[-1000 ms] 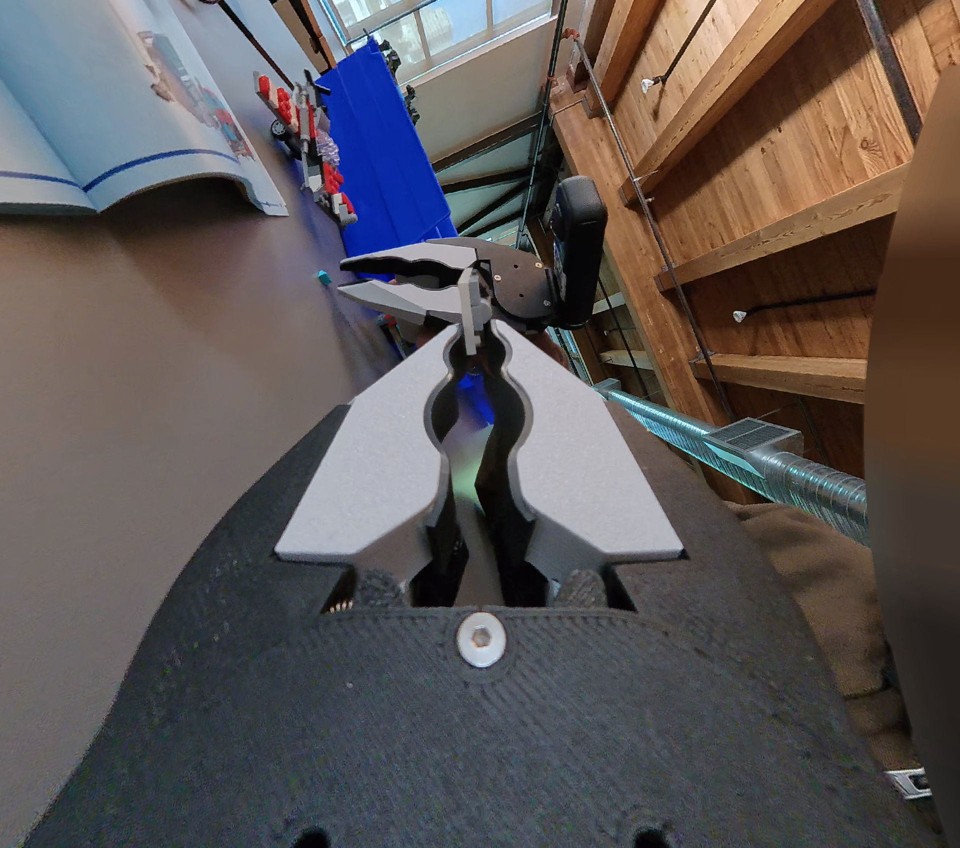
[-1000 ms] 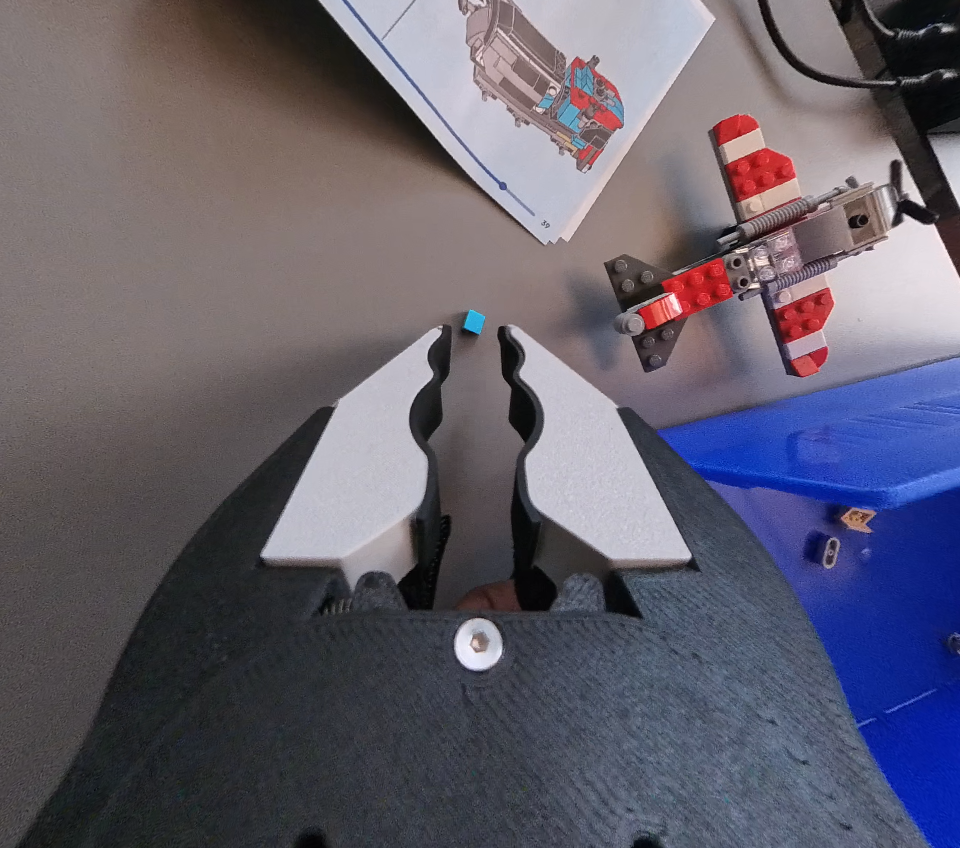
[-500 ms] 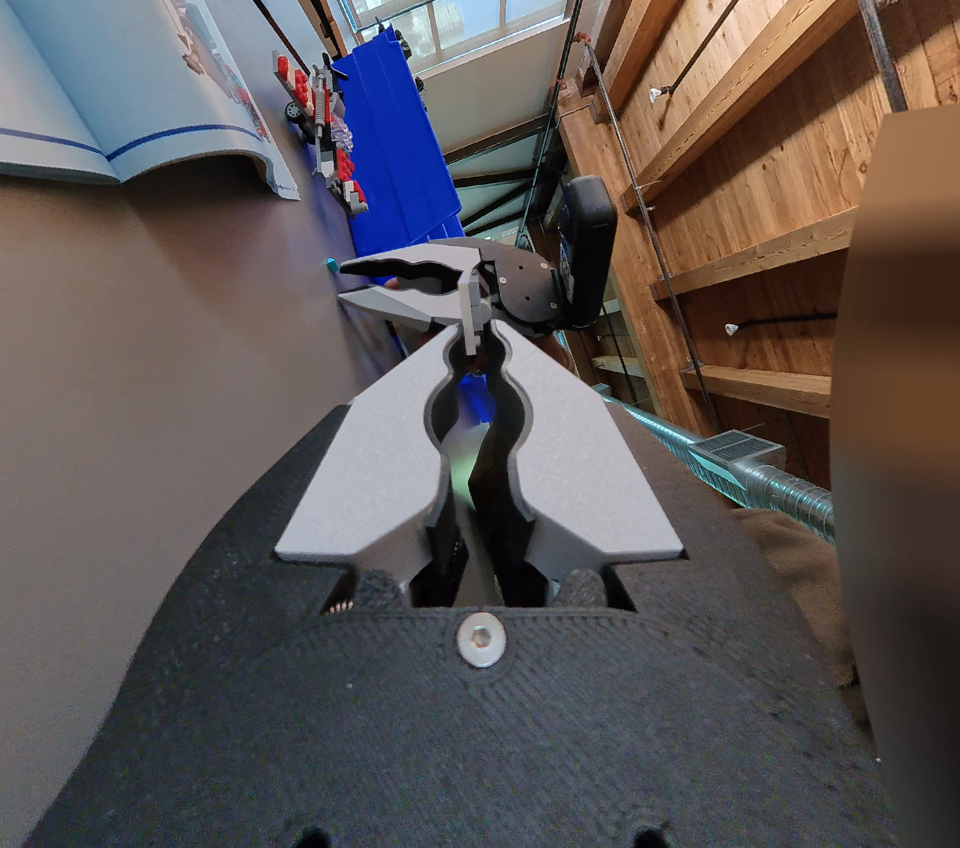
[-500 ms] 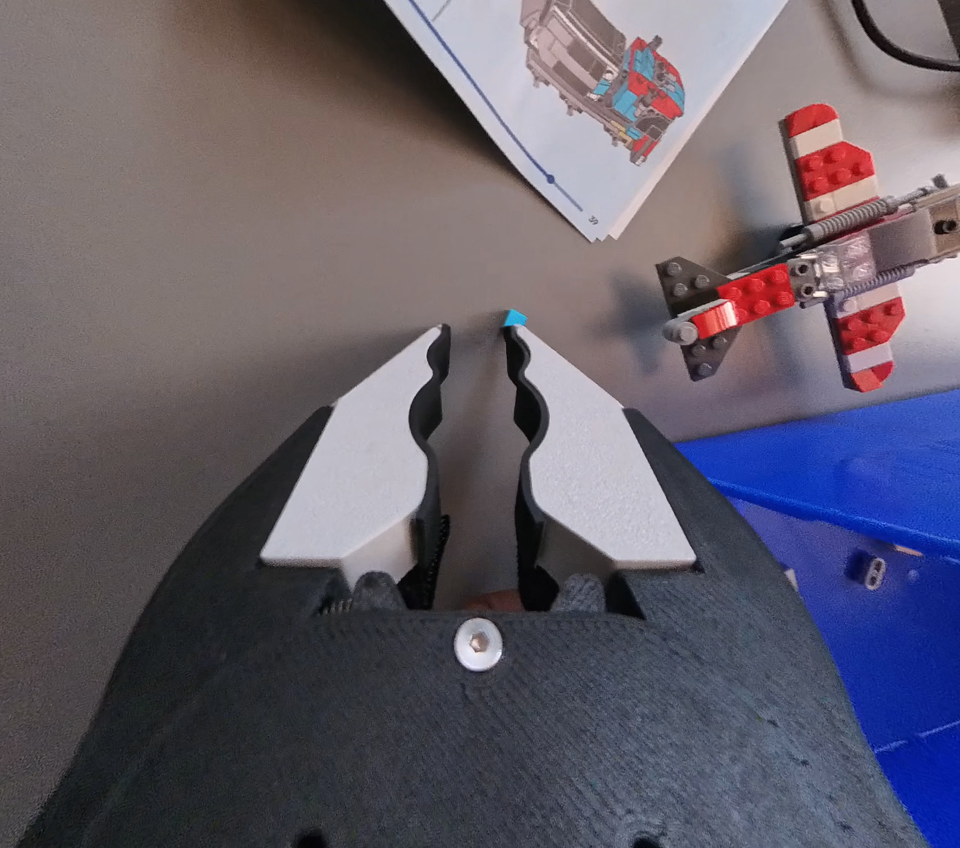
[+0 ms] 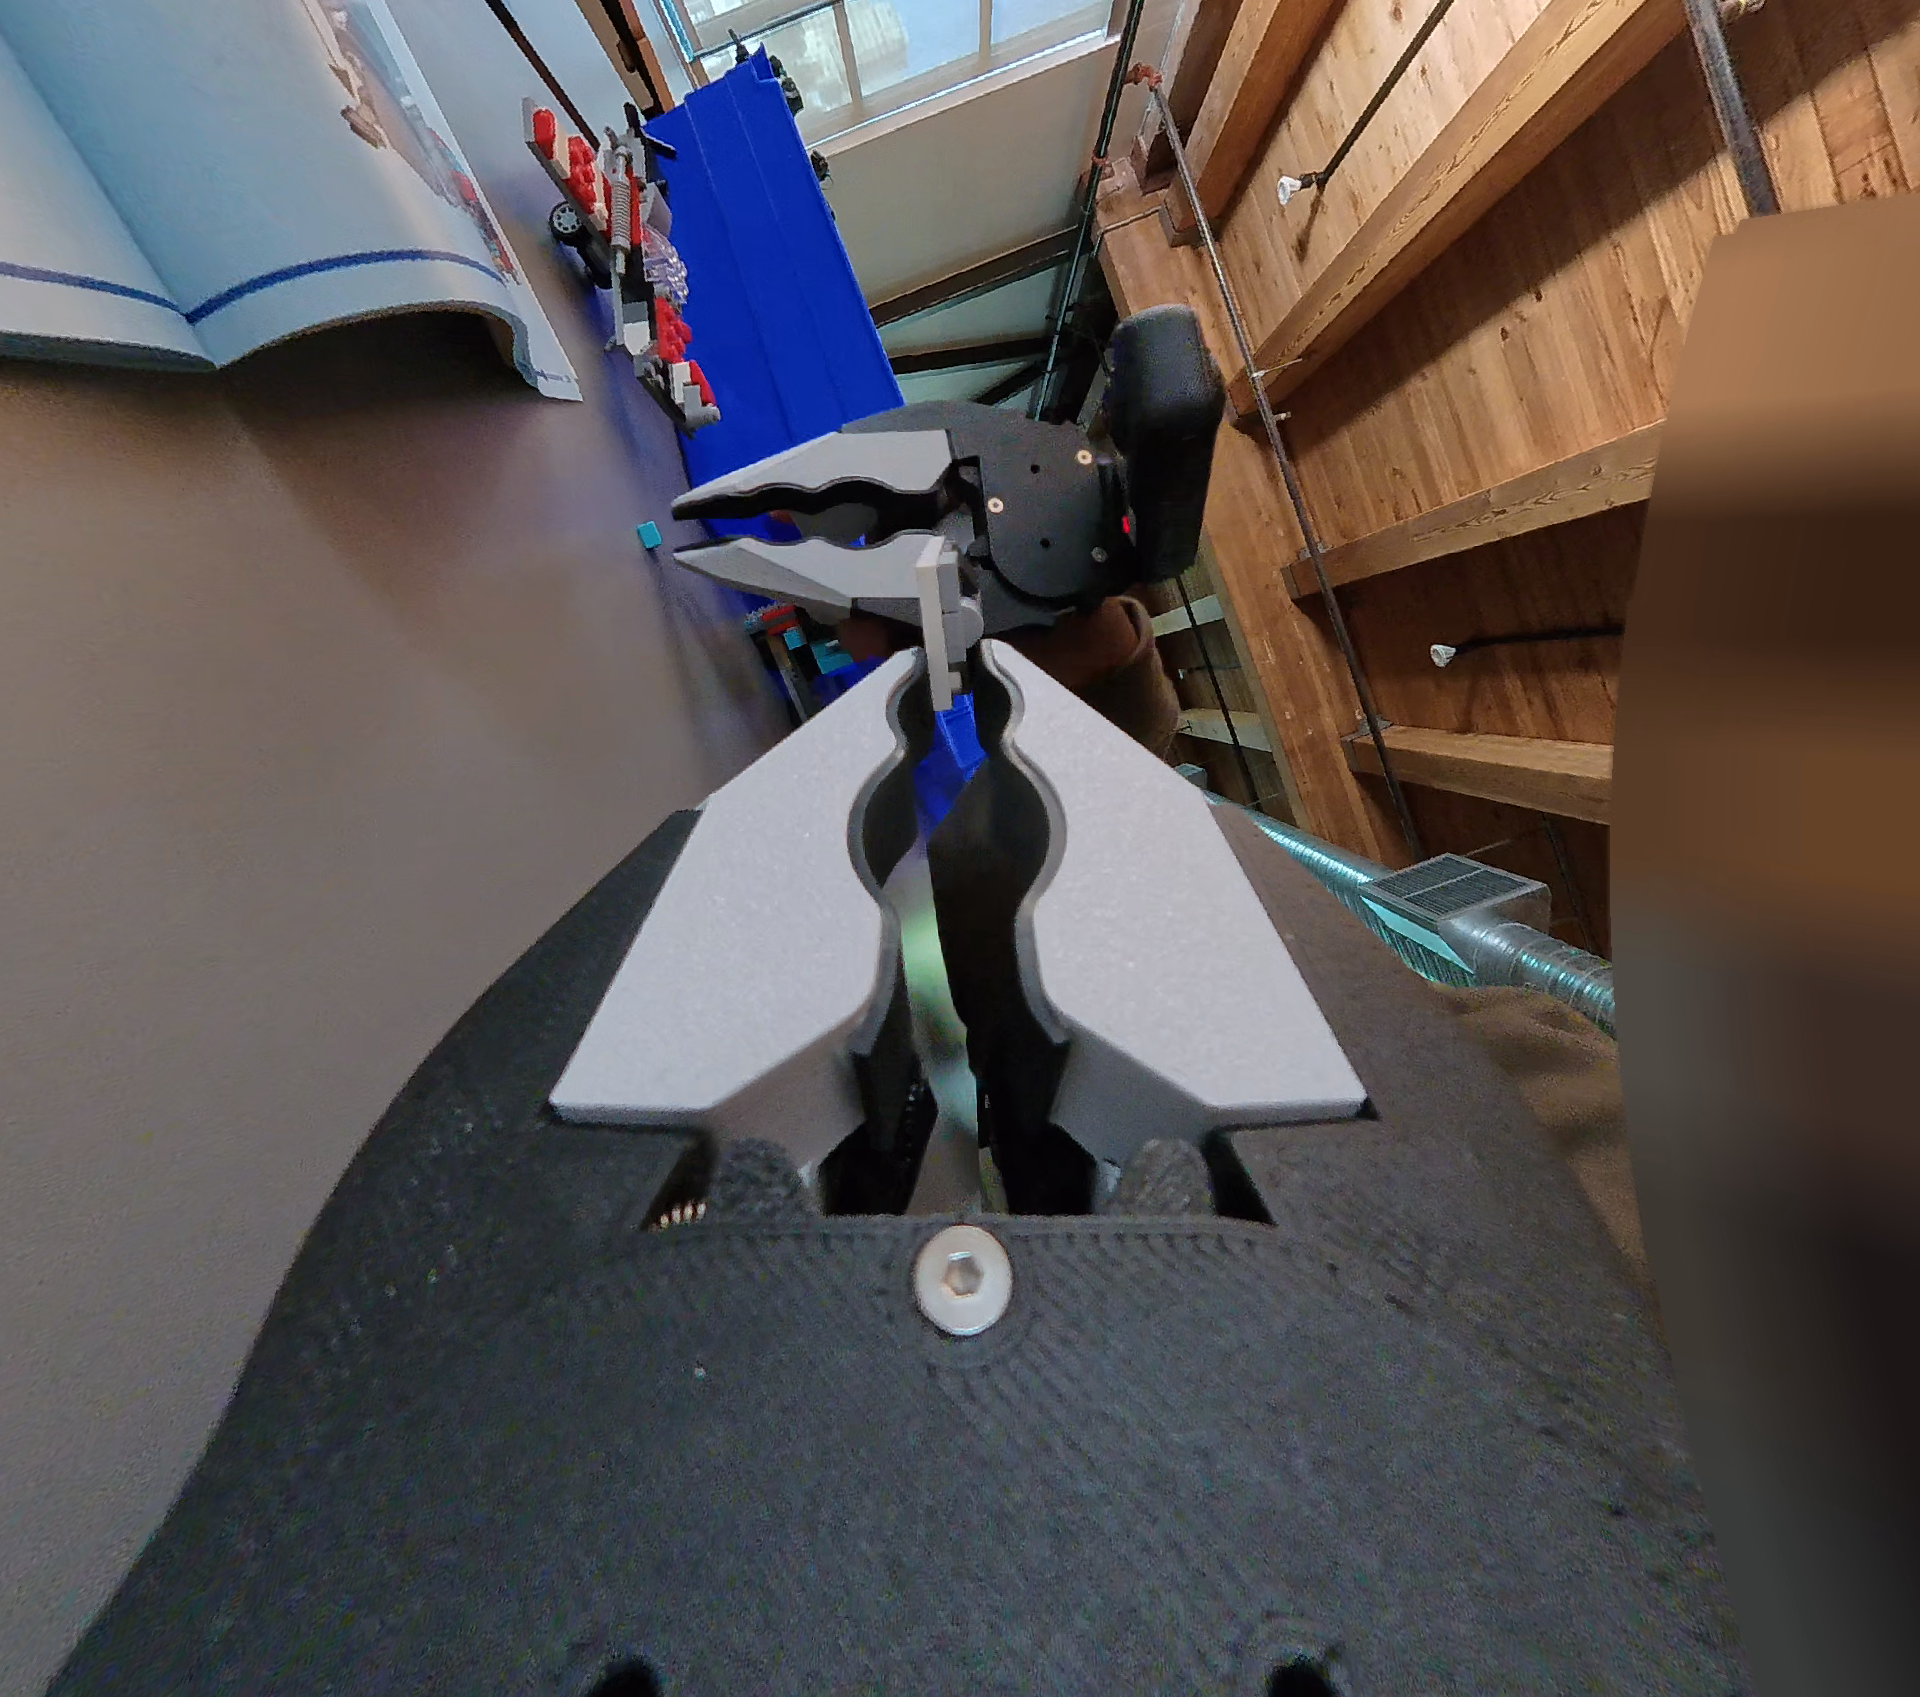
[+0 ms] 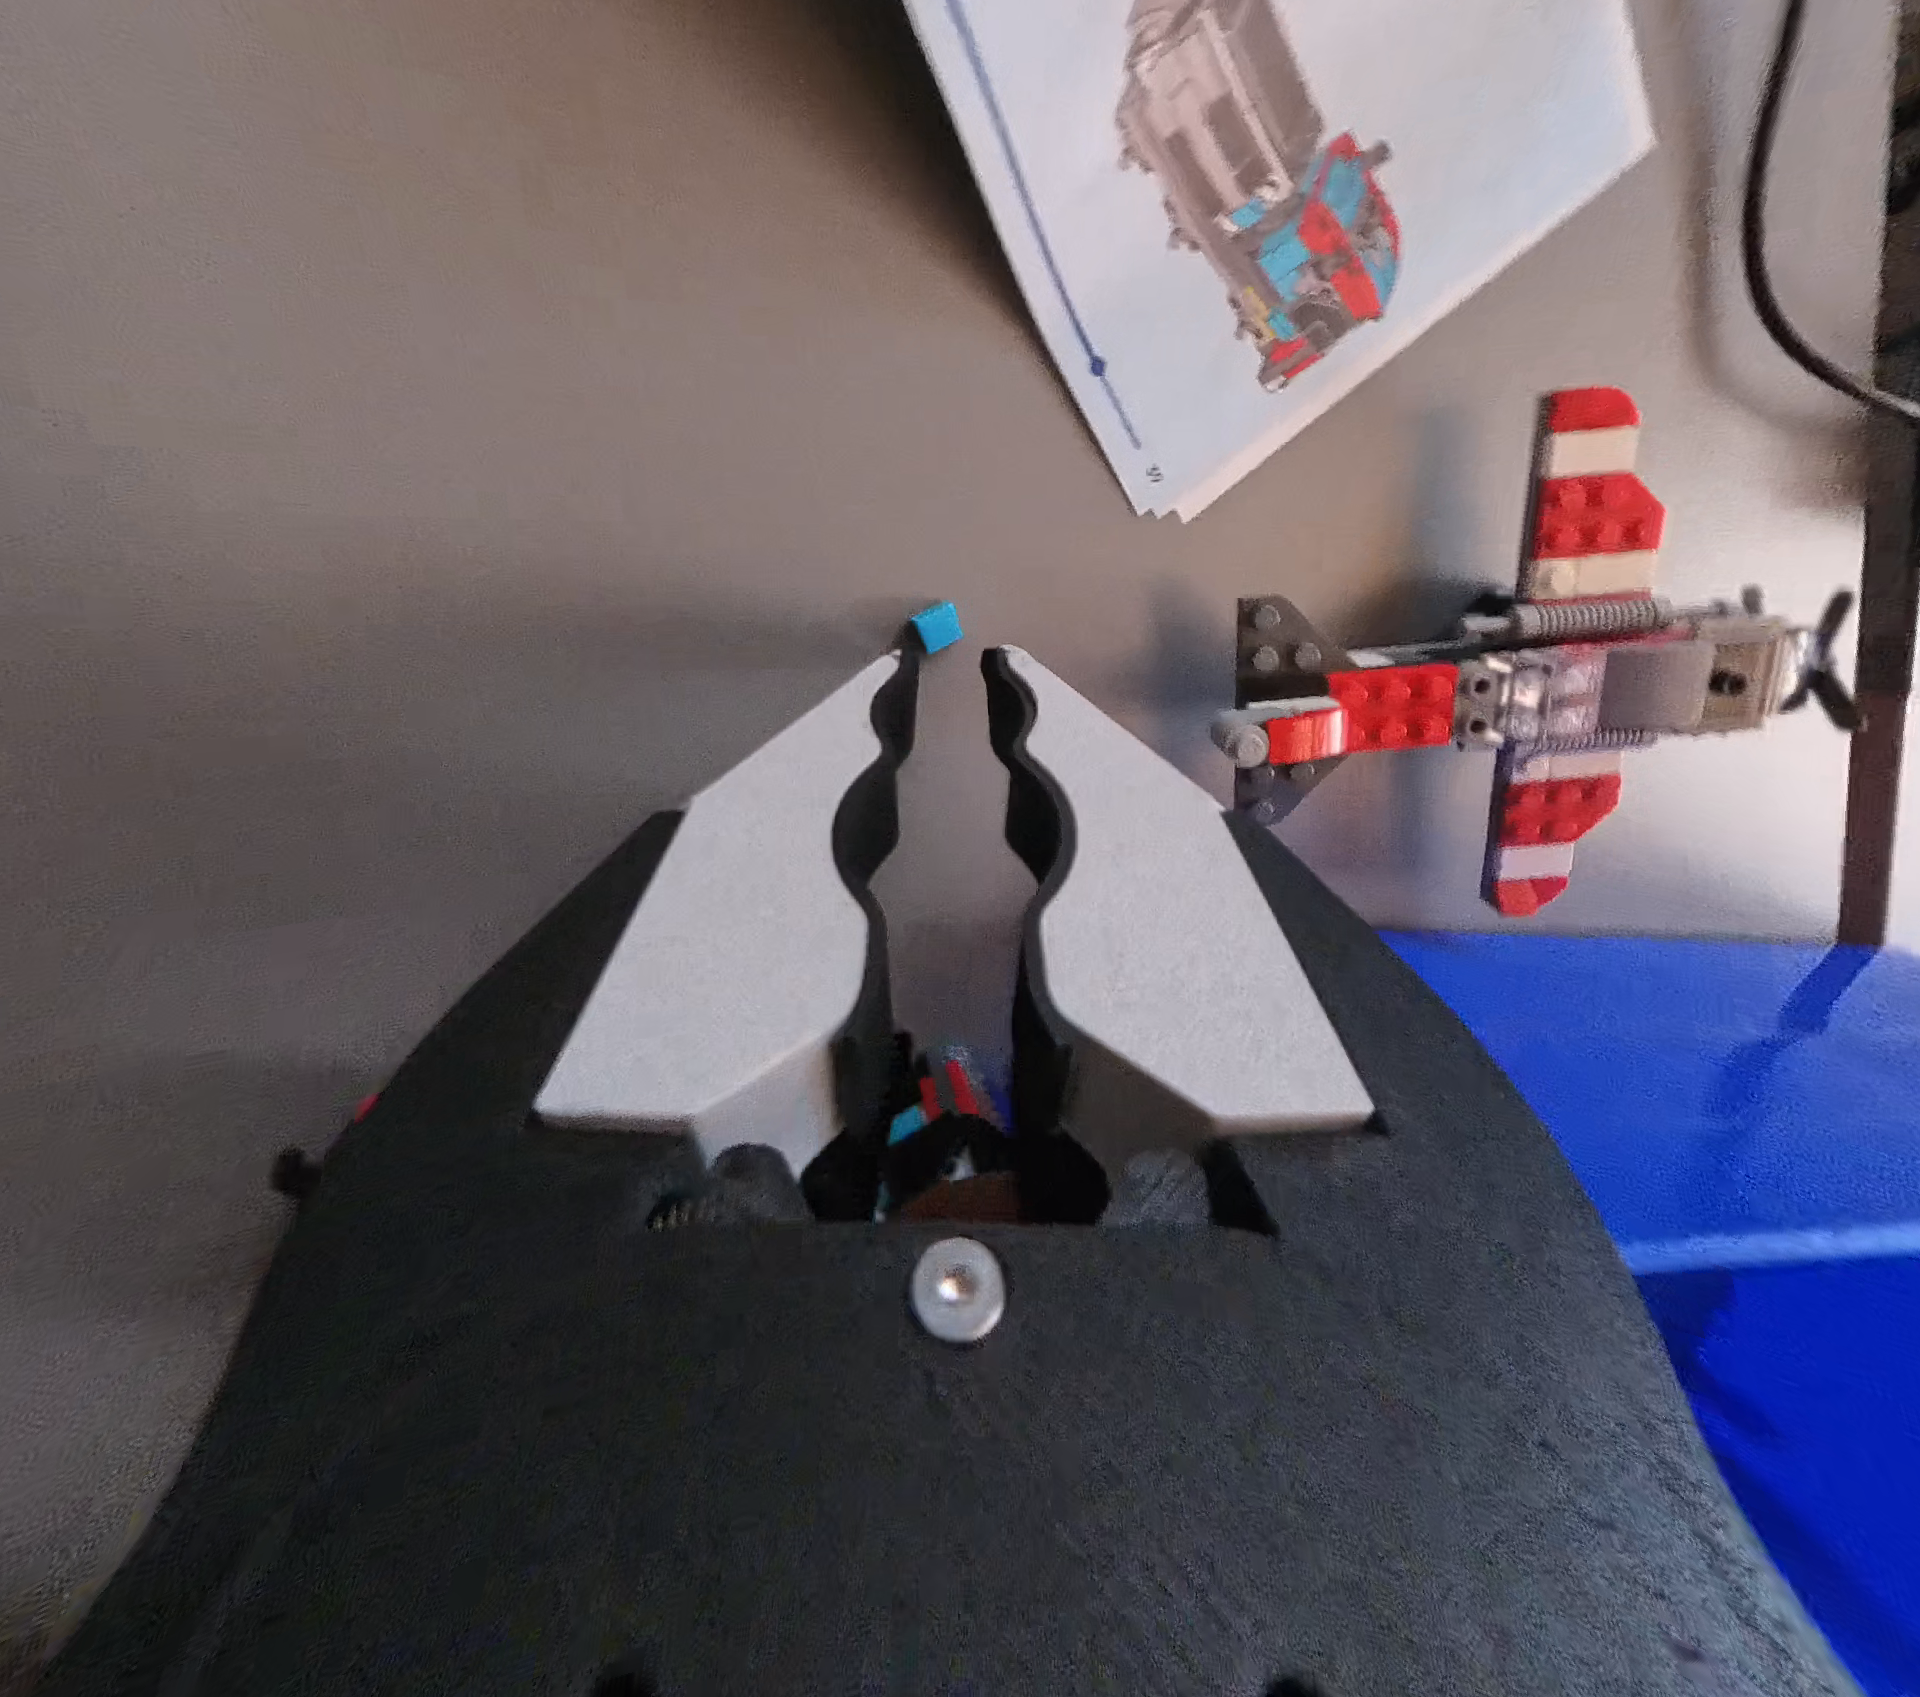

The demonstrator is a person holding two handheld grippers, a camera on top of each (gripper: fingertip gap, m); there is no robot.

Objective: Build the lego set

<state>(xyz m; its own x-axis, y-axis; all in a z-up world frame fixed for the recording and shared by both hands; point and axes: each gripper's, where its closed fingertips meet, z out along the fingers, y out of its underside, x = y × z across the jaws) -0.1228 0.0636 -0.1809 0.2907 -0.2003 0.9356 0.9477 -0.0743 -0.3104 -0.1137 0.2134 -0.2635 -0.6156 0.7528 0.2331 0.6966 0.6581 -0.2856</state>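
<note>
My left gripper (image 5: 948, 662) is shut on a small grey brick piece (image 5: 938, 608) that stands up from its fingertips, held in the air beside the table. My right gripper (image 6: 948, 658) is open with a narrow gap, its tips low over the grey table (image 6: 416, 400). A tiny blue tile (image 6: 935, 627) lies on the table just beyond its left fingertip (image 6: 883, 681), outside the jaws. The left wrist view shows the right gripper (image 5: 691, 530) from the side, with the blue tile (image 5: 650, 534) just ahead of its tips.
An open instruction booklet (image 6: 1299, 141) lies beyond the tile. A red, white and grey brick plane (image 6: 1538, 691) sits to the right, next to a blue bin (image 6: 1714, 1128). Black cables (image 6: 1777, 193) run at the far right. Another brick build (image 5: 795, 639) stands under the right gripper. Left tips to right tips: about 15 cm.
My right gripper swung about over the blue tile and its jaws narrowed; the tile went from its right fingertip to just off its left one, ungripped. My left gripper kept hold of the grey piece.
</note>
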